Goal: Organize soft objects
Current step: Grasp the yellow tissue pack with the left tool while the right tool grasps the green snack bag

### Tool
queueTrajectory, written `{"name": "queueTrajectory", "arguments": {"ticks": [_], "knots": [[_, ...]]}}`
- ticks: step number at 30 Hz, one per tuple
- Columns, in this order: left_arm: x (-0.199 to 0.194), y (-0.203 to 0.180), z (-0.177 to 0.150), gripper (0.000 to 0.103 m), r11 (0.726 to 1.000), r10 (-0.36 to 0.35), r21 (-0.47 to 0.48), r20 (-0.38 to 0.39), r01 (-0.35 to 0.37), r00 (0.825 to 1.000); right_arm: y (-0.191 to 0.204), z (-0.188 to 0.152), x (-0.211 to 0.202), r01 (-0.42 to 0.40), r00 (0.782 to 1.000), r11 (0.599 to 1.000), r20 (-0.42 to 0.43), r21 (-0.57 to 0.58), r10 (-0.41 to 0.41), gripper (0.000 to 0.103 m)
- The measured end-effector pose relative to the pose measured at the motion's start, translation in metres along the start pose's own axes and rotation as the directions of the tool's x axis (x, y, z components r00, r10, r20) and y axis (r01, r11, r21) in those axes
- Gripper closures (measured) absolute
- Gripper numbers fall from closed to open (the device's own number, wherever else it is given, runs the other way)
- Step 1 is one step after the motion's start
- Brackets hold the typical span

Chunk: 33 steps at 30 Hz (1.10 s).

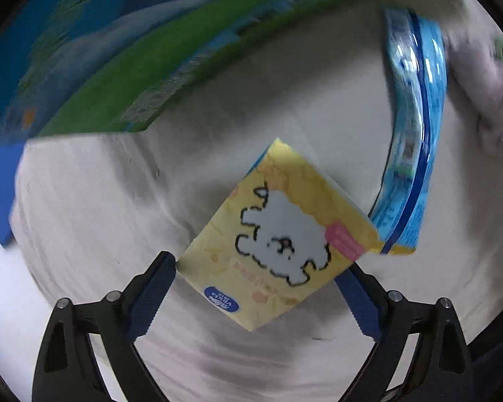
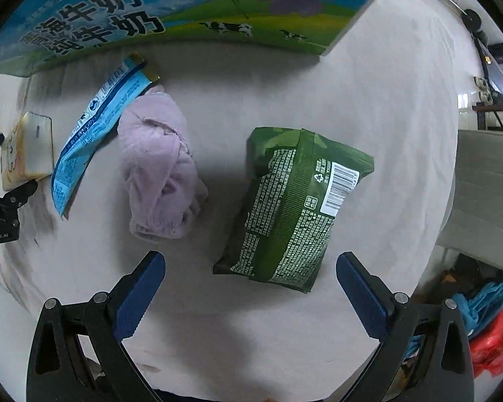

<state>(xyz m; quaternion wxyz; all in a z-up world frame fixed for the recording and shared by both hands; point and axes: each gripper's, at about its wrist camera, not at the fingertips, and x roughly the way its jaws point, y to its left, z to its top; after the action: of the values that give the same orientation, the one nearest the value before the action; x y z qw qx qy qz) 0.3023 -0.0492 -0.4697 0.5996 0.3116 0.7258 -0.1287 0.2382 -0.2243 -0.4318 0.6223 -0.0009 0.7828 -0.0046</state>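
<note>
A yellow tissue pack with a white cartoon animal lies tilted between the fingers of my left gripper; the jaws stand wide and touch its corners. It also shows in the right wrist view. A blue wrapper lies beside it, also in the right wrist view. A pink cloth lies bunched beside the wrapper. A green packet lies ahead of my right gripper, which is open and empty just short of it.
A blue and green milk carton box stands along the far side of the white cloth-covered table. A grey cushion and coloured bags sit beyond the table's right edge.
</note>
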Motion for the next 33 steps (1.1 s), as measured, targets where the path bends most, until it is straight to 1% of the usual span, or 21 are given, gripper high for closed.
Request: {"name": "queueTrajectory", "arguments": {"ticks": [2,4,5,7,8,11,14,15,16,17,18,19,20,22,23,26,28,29,31,32,33], "knots": [[-0.003,0.010,-0.005,0.021,0.989,-0.080,-0.126,0.011,0.081,0.997,-0.005,-0.001,0.000,-0.009,1.000,1.000,0.000,0.020,0.009,0.000],[-0.003,0.016,-0.011,0.027,0.966,-0.128,-0.224,0.014,0.128,0.992,-0.014,-0.003,0.001,-0.026,1.000,0.998,0.003,0.055,0.026,0.000],[-0.002,0.020,-0.016,0.030,0.941,-0.169,-0.296,0.016,0.166,0.985,-0.018,-0.004,0.003,-0.043,0.999,0.996,0.003,0.083,0.042,0.000],[-0.001,0.022,-0.023,0.032,0.899,-0.227,-0.377,0.037,0.224,0.973,-0.028,-0.006,0.007,-0.071,0.997,0.990,0.000,0.124,0.071,0.000],[0.001,0.022,-0.028,0.033,0.868,-0.260,-0.425,0.053,0.257,0.964,-0.032,-0.006,0.009,-0.082,0.997,0.986,0.000,0.146,0.083,0.000],[0.007,0.023,-0.038,0.036,0.807,-0.315,-0.504,0.076,0.309,0.946,-0.041,-0.005,0.015,-0.116,0.993,0.973,0.007,0.200,0.117,0.000],[0.015,0.018,-0.044,0.040,0.746,-0.389,-0.550,0.097,0.375,0.916,-0.050,0.000,0.021,-0.163,0.986,0.952,0.017,0.258,0.165,0.000],[0.019,0.015,-0.045,0.040,0.729,-0.408,-0.562,0.102,0.391,0.907,-0.057,0.003,0.024,-0.179,0.983,0.945,0.021,0.275,0.180,0.005],[0.021,0.013,-0.046,0.040,0.728,-0.407,-0.564,0.103,0.390,0.908,-0.059,0.004,0.027,-0.196,0.980,0.937,0.023,0.291,0.198,0.009],[0.022,0.009,-0.046,0.040,0.736,-0.396,-0.558,0.102,0.382,0.913,-0.062,0.006,0.030,-0.194,0.980,0.932,0.018,0.305,0.198,0.016],[0.023,0.007,-0.044,0.040,0.749,-0.383,-0.549,0.098,0.371,0.919,-0.063,0.006,0.032,-0.173,0.984,0.933,0.014,0.315,0.177,0.027],[0.023,0.004,-0.041,0.040,0.760,-0.371,-0.540,0.094,0.361,0.924,-0.064,0.006,0.033,-0.150,0.988,0.938,0.009,0.313,0.155,0.032],[0.023,-0.004,-0.040,0.040,0.774,-0.355,-0.529,0.091,0.347,0.930,-0.064,0.005,0.033,-0.139,0.990,0.943,0.007,0.303,0.144,0.043],[0.015,-0.010,-0.026,0.040,0.800,-0.320,-0.509,0.088,0.319,0.943,-0.061,0.001,0.031,-0.134,0.991,0.953,0.009,0.271,0.136,0.049],[0.012,-0.014,-0.020,0.040,0.821,-0.287,-0.494,0.075,0.286,0.955,-0.059,-0.001,0.031,-0.139,0.990,0.959,0.003,0.247,0.143,0.051],[0.008,-0.021,-0.005,0.040,0.842,-0.252,-0.473,0.077,0.258,0.965,-0.058,-0.010,0.033,-0.150,0.987,0.964,-0.018,0.221,0.157,0.051],[0.008,-0.018,0.001,0.040,0.834,-0.269,-0.482,0.069,0.269,0.961,-0.063,-0.009,0.035,-0.161,0.986,0.960,-0.011,0.231,0.168,0.051],[0.008,-0.015,0.001,0.040,0.817,-0.293,-0.498,0.073,0.290,0.953,-0.065,-0.006,0.036,-0.167,0.985,0.956,-0.012,0.240,0.175,0.050],[0.009,0.007,0.002,0.040,0.782,-0.338,-0.520,0.110,0.344,0.935,-0.073,-0.006,0.038,-0.189,0.980,0.945,-0.008,0.266,0.198,0.049],[0.006,0.011,0.000,0.040,0.762,-0.353,-0.532,0.139,0.370,0.925,-0.077,-0.005,0.040,-0.195,0.979,0.942,-0.004,0.274,0.203,0.048],[0.003,0.015,-0.002,0.040,0.749,-0.356,-0.543,0.155,0.380,0.922,-0.075,-0.006,0.037,-0.199,0.978,0.939,-0.002,0.280,0.208,0.046]]}}
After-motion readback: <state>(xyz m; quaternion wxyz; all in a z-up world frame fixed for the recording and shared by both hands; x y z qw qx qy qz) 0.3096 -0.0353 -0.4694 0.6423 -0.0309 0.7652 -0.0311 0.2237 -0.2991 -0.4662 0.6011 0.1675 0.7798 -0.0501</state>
